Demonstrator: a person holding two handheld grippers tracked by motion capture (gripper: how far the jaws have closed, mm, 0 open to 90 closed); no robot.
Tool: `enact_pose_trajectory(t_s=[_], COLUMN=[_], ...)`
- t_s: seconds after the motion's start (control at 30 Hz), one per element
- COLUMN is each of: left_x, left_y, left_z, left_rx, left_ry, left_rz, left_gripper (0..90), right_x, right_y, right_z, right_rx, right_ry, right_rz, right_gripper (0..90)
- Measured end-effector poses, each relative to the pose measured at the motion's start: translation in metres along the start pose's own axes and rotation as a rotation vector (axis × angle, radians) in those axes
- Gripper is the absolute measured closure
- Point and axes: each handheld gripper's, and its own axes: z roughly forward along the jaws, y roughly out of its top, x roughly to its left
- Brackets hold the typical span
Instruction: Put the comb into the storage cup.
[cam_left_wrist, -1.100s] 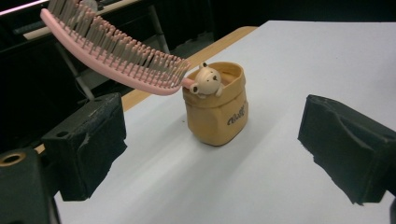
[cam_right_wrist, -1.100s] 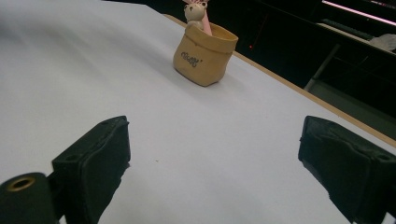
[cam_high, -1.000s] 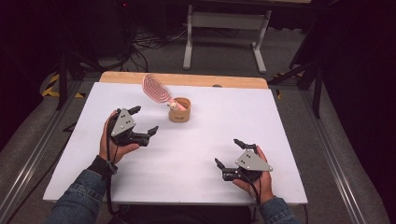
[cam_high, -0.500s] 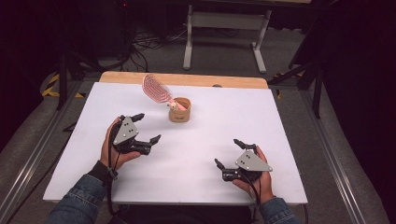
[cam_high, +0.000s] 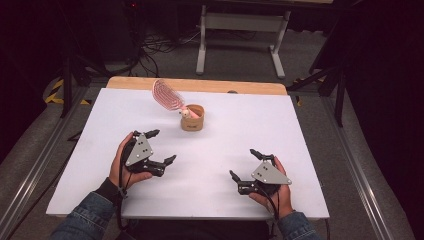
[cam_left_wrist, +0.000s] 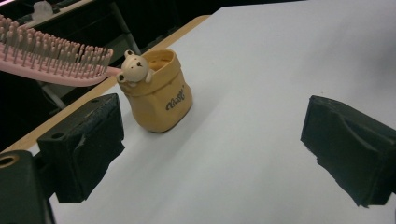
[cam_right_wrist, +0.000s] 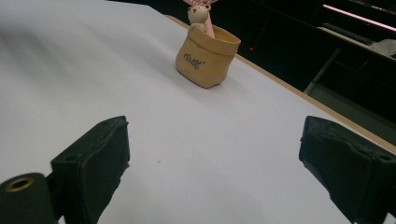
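I have both tongs spread wide and empty: the left tongs (cam_high: 159, 147) nearer the things, the right tongs (cam_high: 244, 164) low at the front of the white surface (cam_high: 310, 150). The pink hairbrush (cam_high: 165, 94) stands handle-down in a small tan cup (cam_high: 192, 118) toward the far middle, head leaning out. It looks light and stiff; the bristles would slip, so I'd pinch the neck just above the rim and expect the cup to tip.
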Motion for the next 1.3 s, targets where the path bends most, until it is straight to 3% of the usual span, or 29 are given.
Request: enact_pose_trajectory(t_s=[0.6,1.3], left_x=[-0.016,-0.02], left_y=[-0.004,-0.012], left_z=[-0.013,-0.029], left_rx=[-0.009,0.008], left_ry=[-0.012,-0.019], left_rz=[0.035,0.059], left_gripper=[7.0,7.7], right_x=[0.001,0.003], right_y=[0.0,0.001], right_z=[0.0,-0.001], right_rx=[0.002,0.003], right_ry=[0.008,0.006], right_rz=[-0.008,-0.03], right_gripper=[9.1,8.9])
